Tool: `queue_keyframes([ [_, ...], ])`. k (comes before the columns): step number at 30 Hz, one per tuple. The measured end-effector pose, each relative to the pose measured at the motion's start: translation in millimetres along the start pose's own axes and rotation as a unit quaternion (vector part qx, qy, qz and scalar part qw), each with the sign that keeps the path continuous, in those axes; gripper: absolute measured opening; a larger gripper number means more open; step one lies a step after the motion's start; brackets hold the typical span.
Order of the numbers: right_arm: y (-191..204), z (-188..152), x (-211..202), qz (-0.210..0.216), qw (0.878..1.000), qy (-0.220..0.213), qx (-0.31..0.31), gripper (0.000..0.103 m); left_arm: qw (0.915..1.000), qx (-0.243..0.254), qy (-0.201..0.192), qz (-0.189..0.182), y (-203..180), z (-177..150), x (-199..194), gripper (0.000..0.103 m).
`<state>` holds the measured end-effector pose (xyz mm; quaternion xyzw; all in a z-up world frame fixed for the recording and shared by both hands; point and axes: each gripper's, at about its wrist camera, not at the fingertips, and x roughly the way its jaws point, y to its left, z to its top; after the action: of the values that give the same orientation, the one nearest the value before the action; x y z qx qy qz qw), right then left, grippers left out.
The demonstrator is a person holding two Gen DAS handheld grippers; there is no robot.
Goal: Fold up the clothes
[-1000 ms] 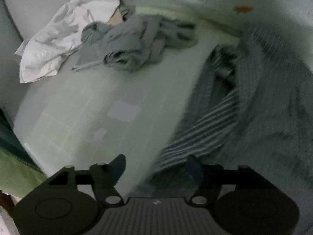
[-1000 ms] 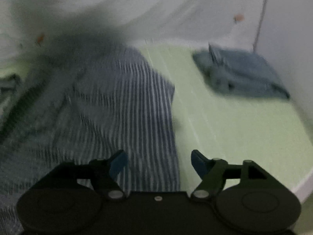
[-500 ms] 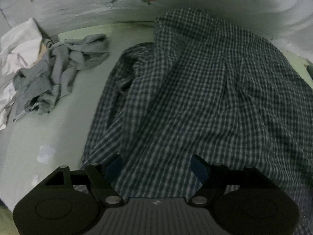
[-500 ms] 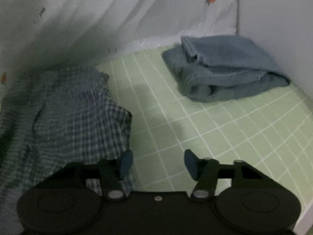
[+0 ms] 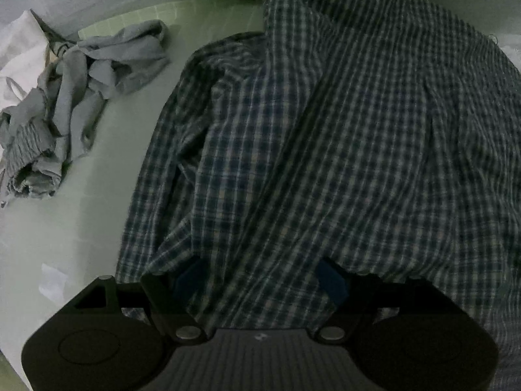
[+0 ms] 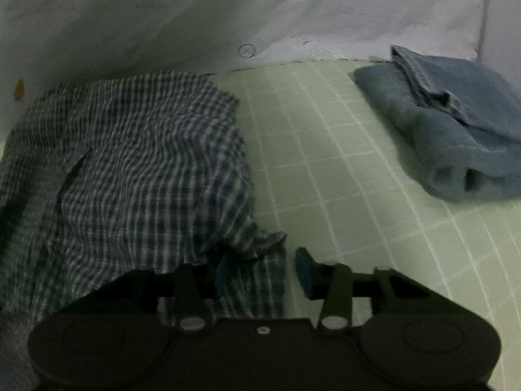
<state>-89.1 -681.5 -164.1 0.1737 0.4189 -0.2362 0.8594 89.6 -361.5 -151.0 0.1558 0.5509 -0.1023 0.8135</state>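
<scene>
Both grippers sitting at near edge of green mat [image 6: 374,176], plaid shirt [image 5: 325,150] lying mid-mat. Left gripper [image 5: 259,280] jaws wide apart w/ shirt fabric bunching between. Right gripper [image 6: 260,268] jaws apart, straddling shirt's right hem corner.

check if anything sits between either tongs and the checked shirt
Nothing visible does. The checked shirt already lies between the open fingers of the left tongs, and its corner lies between those of the right tongs.

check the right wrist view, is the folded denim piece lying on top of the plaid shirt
No, the folded denim piece lies apart on the green mat, with bare mat between it and the plaid shirt.
</scene>
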Motion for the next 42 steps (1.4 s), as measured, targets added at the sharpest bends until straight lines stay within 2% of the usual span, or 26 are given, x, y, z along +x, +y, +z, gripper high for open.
queue_keyframes([
  [1,2,3,2,0.004,1.000,-0.003,0.000,0.008,1.0000,-0.004,0.000,-0.003,2,0,1,0.083],
  [4,17,14,1,-0.043,0.997,-0.040,-0.046,0.005,0.9998,-0.022,0.002,-0.003,8,-1,4,0.084],
  [7,34,35,-21,-0.084,0.987,-0.114,-0.080,0.004,0.9991,-0.042,0.004,-0.001,16,-4,7,0.085],
  [9,55,44,-40,-0.089,0.973,-0.172,-0.129,0.004,0.9985,-0.055,0.006,0.003,21,-8,8,0.086],
  [11,81,44,-53,-0.064,0.957,-0.211,-0.188,0.004,0.9978,-0.066,0.007,0.003,23,-11,9,0.088],
  [12,93,41,-52,-0.038,0.955,-0.207,-0.211,0.004,0.9975,-0.071,0.008,0.003,24,-13,9,0.088],
  [14,109,30,-34,0.021,0.960,-0.163,-0.226,0.004,0.9974,-0.072,0.008,0.007,21,-14,10,0.088],
  [17,133,-1,1,0.067,0.963,-0.060,-0.253,0.004,0.9977,-0.065,0.005,0.016,16,-17,9,0.088],
  [19,136,-17,8,0.092,0.961,-0.023,-0.258,0.007,0.9979,-0.063,0.004,0.017,13,-20,9,0.088],
  [21,134,-24,1,0.097,0.960,-0.019,-0.263,0.011,0.9977,-0.066,0.006,0.015,13,-23,9,0.088],
  [23,118,-20,-18,0.100,0.962,-0.033,-0.251,0.025,0.9975,-0.069,0.007,0.014,12,-26,10,0.089],
  [24,112,-16,-26,0.098,0.967,-0.046,-0.231,0.037,0.9974,-0.070,0.007,0.015,12,-27,10,0.090],
  [25,104,-11,-34,0.097,0.972,-0.060,-0.207,0.042,0.9974,-0.069,0.007,0.017,11,-28,10,0.091],
  [30,43,14,-61,0.085,0.987,-0.119,-0.059,0.053,0.9975,-0.067,0.009,0.022,7,-33,13,0.094],
  [32,20,24,-47,0.065,0.992,-0.110,0.003,0.053,0.9975,-0.066,0.009,0.023,5,-35,13,0.095],
  [36,0,35,-2,0.007,0.997,-0.065,0.038,0.034,0.9977,-0.062,0.008,0.025,0,-41,15,0.095],
  [42,2,40,31,0.017,0.998,-0.026,0.046,0.032,0.9980,-0.057,0.007,0.028,-7,-49,16,0.095],
])
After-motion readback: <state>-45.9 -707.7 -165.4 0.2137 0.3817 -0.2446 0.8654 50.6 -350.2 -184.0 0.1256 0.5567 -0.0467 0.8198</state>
